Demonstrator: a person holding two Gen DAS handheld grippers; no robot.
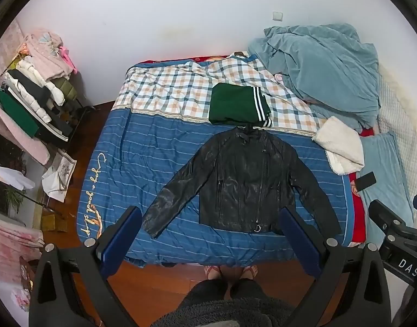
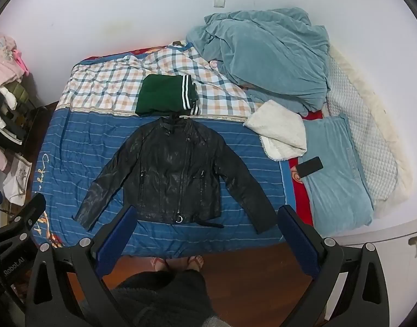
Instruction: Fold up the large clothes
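Closest to me, my left gripper point(image 1: 209, 241) and right gripper point(image 2: 208, 238) both hang above the near edge of the bed point(image 1: 121, 147), fingers spread wide and holding nothing, with my sandalled feet on the wood floor below. Just beyond them the black leather jacket point(image 1: 241, 179) lies face up on the blue striped quilt, zipped, collar away from me, both sleeves splayed out and down toward the hem. Laid out flat and untouched like this, I judge the fold has not started: this is the approach step. My next move would call for dropping each gripper onto a cuff, left sleeve point(image 1: 167, 201) and right sleeve point(image 2: 246, 196), pinching the stiff leather and carrying it across the chest. Past the collar, and touching it, sits a folded green garment point(image 1: 235, 103) with white stripes, seemingly already done. Farther right, a phone point(image 2: 309, 166) and a heaped teal blanket point(image 2: 268, 54) lie clear of the work.
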